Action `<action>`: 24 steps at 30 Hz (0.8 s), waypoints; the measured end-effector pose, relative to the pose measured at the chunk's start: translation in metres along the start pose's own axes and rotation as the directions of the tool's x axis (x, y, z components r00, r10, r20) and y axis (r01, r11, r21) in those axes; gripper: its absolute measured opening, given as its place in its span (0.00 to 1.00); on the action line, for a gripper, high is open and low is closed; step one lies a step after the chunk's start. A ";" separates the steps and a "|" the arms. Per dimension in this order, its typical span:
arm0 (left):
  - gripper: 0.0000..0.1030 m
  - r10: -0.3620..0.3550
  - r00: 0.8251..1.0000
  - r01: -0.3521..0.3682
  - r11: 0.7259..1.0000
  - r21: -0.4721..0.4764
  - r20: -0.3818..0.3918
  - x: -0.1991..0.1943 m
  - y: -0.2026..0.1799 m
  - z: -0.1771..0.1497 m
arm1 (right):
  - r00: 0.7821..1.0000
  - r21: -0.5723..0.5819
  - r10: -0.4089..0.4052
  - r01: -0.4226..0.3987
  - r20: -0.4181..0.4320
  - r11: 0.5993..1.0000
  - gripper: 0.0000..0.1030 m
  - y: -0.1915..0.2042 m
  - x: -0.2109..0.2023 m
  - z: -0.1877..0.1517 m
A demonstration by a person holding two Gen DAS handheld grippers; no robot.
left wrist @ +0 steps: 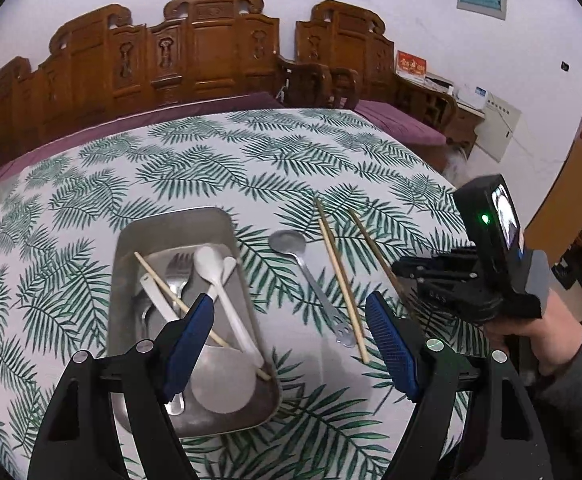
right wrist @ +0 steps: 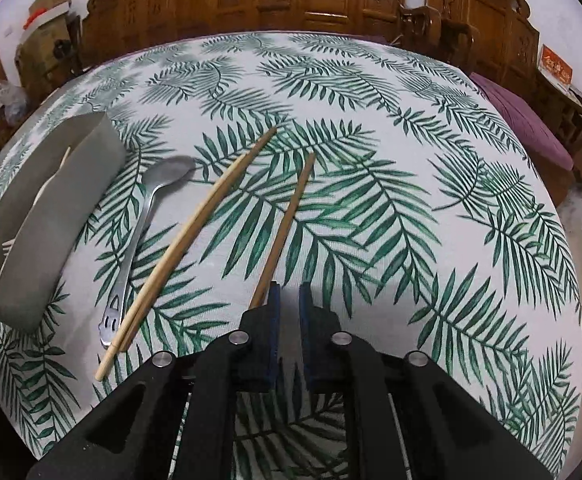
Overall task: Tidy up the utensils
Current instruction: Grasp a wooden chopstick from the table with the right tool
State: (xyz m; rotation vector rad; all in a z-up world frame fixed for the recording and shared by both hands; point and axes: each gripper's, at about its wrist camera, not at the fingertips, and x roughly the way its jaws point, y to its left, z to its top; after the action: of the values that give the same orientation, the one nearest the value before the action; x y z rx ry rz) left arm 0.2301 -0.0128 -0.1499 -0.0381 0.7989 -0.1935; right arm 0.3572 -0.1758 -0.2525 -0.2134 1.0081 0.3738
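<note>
A steel tray point(left wrist: 179, 216) holds white plastic spoons point(left wrist: 219, 280), a metal fork point(left wrist: 179, 268) and one chopstick point(left wrist: 159, 280). My left gripper point(left wrist: 291, 300) hangs open over the tray's right edge, with nothing between its pads. On the cloth to the right of the tray lie a metal spoon point(left wrist: 303, 264) point(right wrist: 143, 220), two light chopsticks point(left wrist: 339, 272) point(right wrist: 187, 232) side by side, and a darker single chopstick point(right wrist: 291, 216). My right gripper point(right wrist: 289, 288) is low over the cloth with its pads nearly together and nothing visible between them. The single chopstick's near end runs under its left finger.
The tray wall point(right wrist: 51, 208) rises at the left in the right wrist view. A leaf-print cloth point(right wrist: 371, 160) covers the table. Carved wooden benches point(left wrist: 211, 48) with purple cushions line the far edge. A sleeved hand point(left wrist: 551, 344) holds the right gripper.
</note>
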 end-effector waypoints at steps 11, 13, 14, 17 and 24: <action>0.72 0.033 0.999 -0.032 0.999 0.030 -0.036 0.014 -0.018 0.003 | 0.995 0.013 0.089 -0.090 0.051 0.996 0.08 0.001 -0.010 0.008; 0.72 0.033 0.999 -0.032 0.999 0.019 -0.040 0.015 -0.017 0.005 | 0.995 0.007 0.089 -0.089 0.042 0.996 0.09 0.002 -0.006 0.008; 0.72 0.034 0.999 -0.033 0.999 0.016 -0.042 0.015 -0.016 0.006 | 0.996 0.004 0.087 -0.087 0.035 0.996 0.10 0.003 -0.005 0.009; 0.70 0.040 0.998 -0.039 0.999 0.011 -0.047 0.018 -0.015 0.011 | 0.998 -0.009 0.069 -0.069 0.010 0.998 0.12 0.005 0.002 0.008; 0.59 0.048 0.996 -0.046 0.999 0.022 -0.077 0.034 -0.022 0.028 | 0.999 -0.026 0.042 -0.042 -0.002 0.999 0.06 0.004 0.002 0.006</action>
State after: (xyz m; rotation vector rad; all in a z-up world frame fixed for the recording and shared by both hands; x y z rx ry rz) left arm 0.2700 -0.0421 -0.1521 0.0074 0.8744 -0.1594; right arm 0.3610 -0.1703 -0.2510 -0.2167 1.0103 0.4253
